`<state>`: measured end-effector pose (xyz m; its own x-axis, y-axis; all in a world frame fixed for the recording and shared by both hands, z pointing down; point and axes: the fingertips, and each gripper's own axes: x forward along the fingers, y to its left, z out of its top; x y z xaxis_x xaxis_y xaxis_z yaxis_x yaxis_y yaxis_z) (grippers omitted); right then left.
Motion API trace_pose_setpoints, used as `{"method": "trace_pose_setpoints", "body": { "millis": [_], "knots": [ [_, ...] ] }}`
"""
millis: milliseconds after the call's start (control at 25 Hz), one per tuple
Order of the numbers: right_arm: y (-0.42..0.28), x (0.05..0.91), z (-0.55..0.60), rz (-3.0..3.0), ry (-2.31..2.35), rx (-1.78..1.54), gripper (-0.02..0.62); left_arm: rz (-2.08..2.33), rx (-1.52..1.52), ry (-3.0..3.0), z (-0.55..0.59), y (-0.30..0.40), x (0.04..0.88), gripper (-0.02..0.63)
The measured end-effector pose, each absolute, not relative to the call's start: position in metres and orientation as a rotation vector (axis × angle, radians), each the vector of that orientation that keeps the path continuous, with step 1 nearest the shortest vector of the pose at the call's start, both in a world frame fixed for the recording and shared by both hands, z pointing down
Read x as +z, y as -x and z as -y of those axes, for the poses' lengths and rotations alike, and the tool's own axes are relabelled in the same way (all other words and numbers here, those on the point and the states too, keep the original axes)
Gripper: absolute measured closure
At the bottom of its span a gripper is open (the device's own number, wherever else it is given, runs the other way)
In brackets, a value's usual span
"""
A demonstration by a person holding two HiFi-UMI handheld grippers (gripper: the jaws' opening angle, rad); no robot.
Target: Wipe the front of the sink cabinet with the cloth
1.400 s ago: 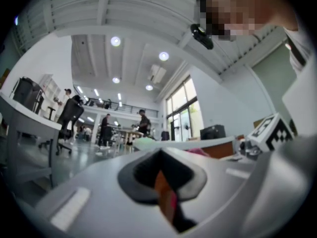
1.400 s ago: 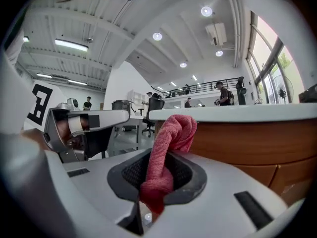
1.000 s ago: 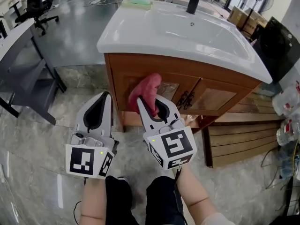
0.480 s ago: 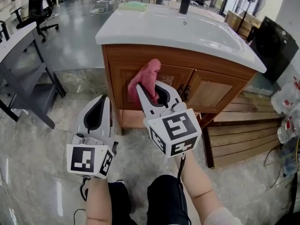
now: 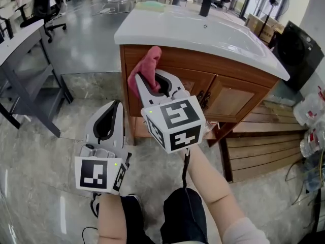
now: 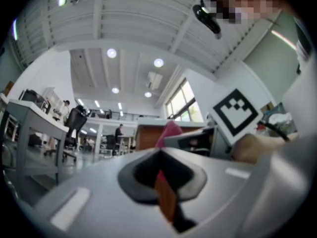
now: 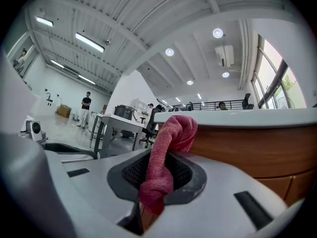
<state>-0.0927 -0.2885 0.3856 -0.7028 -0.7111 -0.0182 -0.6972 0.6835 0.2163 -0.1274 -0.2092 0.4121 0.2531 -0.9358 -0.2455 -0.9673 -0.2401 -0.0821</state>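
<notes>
A wooden sink cabinet point(image 5: 223, 93) with two doors stands under a white basin top point(image 5: 193, 32). My right gripper point(image 5: 147, 75) is shut on a pink cloth point(image 5: 143, 67), whose free end presses against the cabinet's upper left front, just below the basin edge. In the right gripper view the pink cloth point(image 7: 166, 157) bunches up from between the jaws beside the wooden front point(image 7: 257, 148). My left gripper point(image 5: 109, 117) hangs lower and to the left, shut with nothing in it, away from the cabinet.
A grey desk point(image 5: 25, 80) and an office chair point(image 5: 43, 4) stand to the left. Wooden pallet slats point(image 5: 259, 151) lie right of the cabinet, with plastic bottles point(image 5: 312, 126) beyond. A black faucet point(image 5: 207, 4) and a green cloth point(image 5: 147, 5) sit on the basin top.
My right gripper has risen and shifted left with the cloth, from the left door panel up to the cabinet's top rail. The left gripper has barely moved.
</notes>
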Motion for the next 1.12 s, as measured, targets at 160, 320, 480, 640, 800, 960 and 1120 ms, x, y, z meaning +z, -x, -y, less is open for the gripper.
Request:
{"method": "trace_pose_setpoints", "body": {
  "millis": [160, 320, 480, 640, 800, 960, 1120],
  "knots": [
    [0.111, 0.386, 0.299, 2.796, -1.192, -0.347, 0.534, -1.788, 0.225, 2.3, 0.208, 0.13, 0.411, 0.598],
    [0.125, 0.388, 0.312, 2.767, -1.215, -0.355, 0.534, -1.799, 0.228, 2.276, 0.208, 0.138, 0.409, 0.598],
    [0.132, 0.391, 0.323, 2.754, -1.25, -0.356, 0.535, -1.816, 0.232, 2.264, 0.208, 0.146, 0.411, 0.598],
    [0.13, 0.391, 0.325, 2.758, -1.263, -0.36, 0.538, -1.821, 0.229, 2.262, 0.208, 0.148, 0.412, 0.598],
    [0.118, 0.396, 0.327, 2.754, -1.282, -0.343, 0.54, -1.812, 0.206, 2.27, 0.208, 0.146, 0.414, 0.598],
    [0.101, 0.403, 0.329, 2.729, -1.316, -0.336, 0.54, -1.792, 0.202, 2.281, 0.207, 0.139, 0.415, 0.598],
    [0.081, 0.406, 0.331, 2.69, -1.352, -0.34, 0.54, -1.775, 0.201, 2.3, 0.207, 0.132, 0.417, 0.598]
  ]
}}
